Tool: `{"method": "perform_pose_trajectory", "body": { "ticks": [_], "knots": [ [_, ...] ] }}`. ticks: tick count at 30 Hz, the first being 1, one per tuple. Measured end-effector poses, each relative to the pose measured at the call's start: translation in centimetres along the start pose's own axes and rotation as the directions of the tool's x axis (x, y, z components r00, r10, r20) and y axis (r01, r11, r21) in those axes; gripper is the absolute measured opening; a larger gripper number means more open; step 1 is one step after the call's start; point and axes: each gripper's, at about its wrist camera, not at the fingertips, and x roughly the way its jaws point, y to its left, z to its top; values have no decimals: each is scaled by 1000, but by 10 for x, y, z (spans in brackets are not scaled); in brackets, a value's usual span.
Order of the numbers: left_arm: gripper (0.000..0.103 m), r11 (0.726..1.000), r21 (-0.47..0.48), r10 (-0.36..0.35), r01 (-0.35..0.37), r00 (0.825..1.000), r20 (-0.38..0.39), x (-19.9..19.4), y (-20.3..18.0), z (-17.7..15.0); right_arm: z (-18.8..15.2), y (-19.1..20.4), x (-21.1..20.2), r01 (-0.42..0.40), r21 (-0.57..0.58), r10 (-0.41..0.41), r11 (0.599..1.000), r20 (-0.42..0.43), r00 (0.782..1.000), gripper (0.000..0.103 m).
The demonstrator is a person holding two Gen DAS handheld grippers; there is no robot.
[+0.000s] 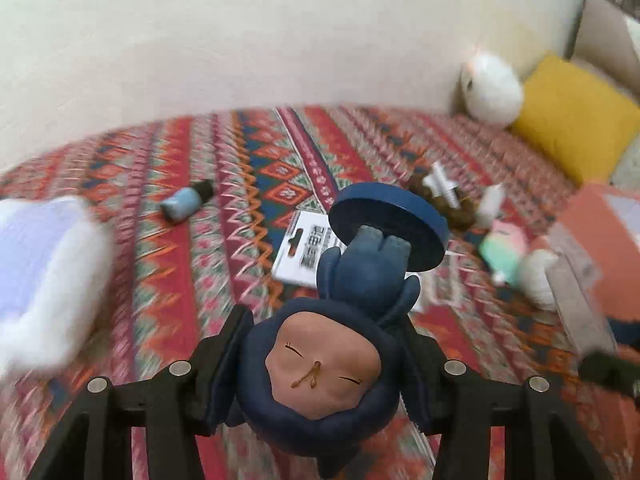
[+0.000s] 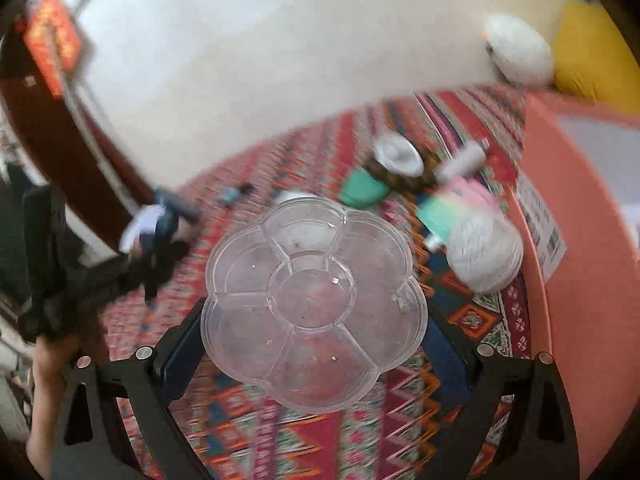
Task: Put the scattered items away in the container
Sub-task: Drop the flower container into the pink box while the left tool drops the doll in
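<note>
Left wrist view: the left gripper (image 1: 320, 376) pinches a dark blue figurine (image 1: 340, 344) by its head, carrying it above the patterned cloth (image 1: 180, 272); a small bottle (image 1: 186, 200) and a card (image 1: 304, 248) lie scattered below. The orange box (image 1: 600, 232) stands off to the right, so the carry likely heads there.

Right wrist view: the right gripper (image 2: 316, 344) clamps a clear flower-shaped tray (image 2: 312, 300), lifted beside the box, whose near wall and a ball of yarn (image 2: 486, 256) crowd the path.

The left tongs (image 1: 324, 376) are clamped on something, the right tongs (image 2: 316, 344) likewise, both raised.
</note>
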Motion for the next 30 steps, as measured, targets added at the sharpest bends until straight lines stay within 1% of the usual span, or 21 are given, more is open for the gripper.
{"method": "perform_pose_trajectory", "body": {
  "ticks": [2, 4, 7, 9, 12, 13, 15, 17, 18, 21, 22, 23, 24, 26, 27, 28, 30],
  "knots": [
    [58, 1000, 11, -13, 13, 999, 33, -27, -15, -5, -1, 21, -25, -6, -46, 9, 999, 67, 998, 98],
    [58, 999, 23, -26, 25, 997, 66, -54, -29, -11, -2, 35, -51, -5, -85, 16, 996, 133, 991, 98],
    [58, 998, 42, -46, 41, 993, 111, -92, -51, -16, -5, 47, -91, 16, -123, 13, 992, 232, 973, 98],
    [58, 996, 64, -67, 59, 990, 126, -105, -70, -12, -5, 49, -119, 34, -135, 7, 990, 296, 955, 98],
    [58, 989, 116, -111, 95, 984, 143, -120, -113, -2, -3, 36, -167, 84, -120, -29, 989, 400, 916, 98],
    [58, 986, 131, -126, 107, 981, 146, -123, -122, 1, -2, 25, -187, 113, -100, -58, 989, 439, 897, 98],
    [58, 974, 169, -174, 149, 974, 147, -125, -154, 11, -1, 2, -217, 159, -50, -115, 986, 487, 866, 98],
    [58, 962, 205, -209, 178, 968, 140, -123, -182, 17, 0, -21, -246, 206, 5, -177, 979, 531, 829, 98],
    [58, 955, 222, -230, 198, 964, 131, -119, -199, 19, 1, -37, -260, 236, 40, -219, 971, 546, 809, 98],
    [58, 927, 270, -294, 262, 952, 87, -106, -253, 25, 3, -74, -284, 305, 118, -317, 945, 563, 764, 98],
    [58, 916, 287, -311, 279, 948, 70, -100, -271, 25, 2, -87, -292, 303, 148, -332, 942, 565, 755, 98],
    [58, 909, 301, -317, 288, 947, 53, -95, -287, 24, 2, -100, -297, 282, 173, -329, 944, 567, 755, 98],
    [58, 905, 313, -315, 289, 949, 34, -87, -302, 23, 3, -109, -294, 257, 176, -312, 950, 563, 766, 98],
    [60, 903, 333, -286, 273, 958, -11, -75, -329, 17, 5, -129, -290, 207, 184, -276, 961, 555, 785, 99],
    [68, 903, 341, -269, 262, 963, -30, -68, -340, 13, 5, -138, -287, 189, 192, -264, 963, 547, 795, 100],
    [76, 903, 349, -254, 251, 966, -38, -63, -348, 10, 5, -147, -283, 189, 209, -274, 959, 528, 804, 102],
    [84, 905, 361, -233, 224, 972, -19, -62, -354, 6, 6, -157, -276, 190, 231, -285, 954, 506, 814, 103]
  ]
}}
